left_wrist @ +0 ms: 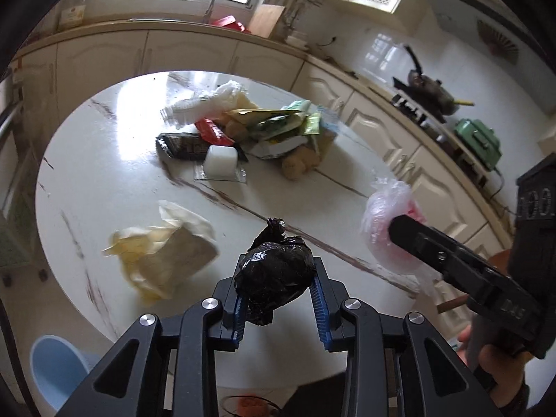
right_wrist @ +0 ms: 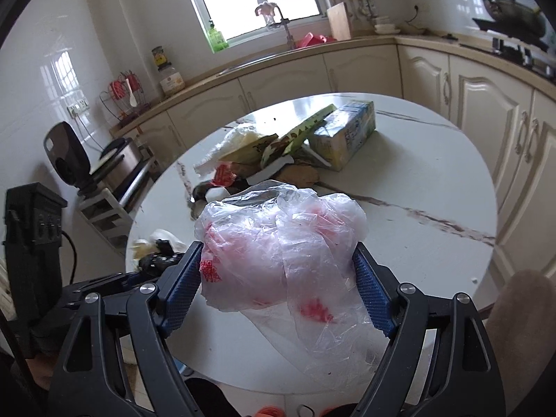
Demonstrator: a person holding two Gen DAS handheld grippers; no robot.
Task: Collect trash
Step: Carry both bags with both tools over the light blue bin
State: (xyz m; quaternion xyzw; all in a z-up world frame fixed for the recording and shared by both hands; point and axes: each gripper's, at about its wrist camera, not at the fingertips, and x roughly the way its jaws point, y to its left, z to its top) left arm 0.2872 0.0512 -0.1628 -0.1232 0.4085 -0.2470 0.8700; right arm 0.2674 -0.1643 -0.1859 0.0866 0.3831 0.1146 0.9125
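Two grippers were in use, each carrying one item of trash. The left gripper (left_wrist: 278, 299) was clamped on one knotted black bag (left_wrist: 274, 274), its two blue pads pressing the bag's sides at lower centre of the left wrist view, with the knot standing up above the fingers. The right gripper (right_wrist: 281, 292) was closed on one crumpled clear plastic bag with red print (right_wrist: 278, 253), which filled the centre of the right wrist view and hung loose below the pads; the jaws stood wide because the bag was bulky. In the left wrist view that same gripper appeared at right, held by one hand (left_wrist: 493, 365) at the lower right edge.

One round white table (left_wrist: 87, 160) with dark veining bore the remaining trash. One heap (left_wrist: 243, 128) lay at upper centre of the left wrist view; within it were counted one clear crushed bottle (left_wrist: 187, 113), one red wrapper (left_wrist: 212, 132), one dark packet (left_wrist: 180, 146), one white block in a clear tray (left_wrist: 222, 161) and several green and yellow packages not separable for counting. One crumpled pale yellow wrapping (left_wrist: 166, 253) lay apart at lower left, blurred. In the right wrist view one carton (right_wrist: 347, 132) lay at the heap's right. One pale blue bin (left_wrist: 55, 368) stood below the table at lower left.
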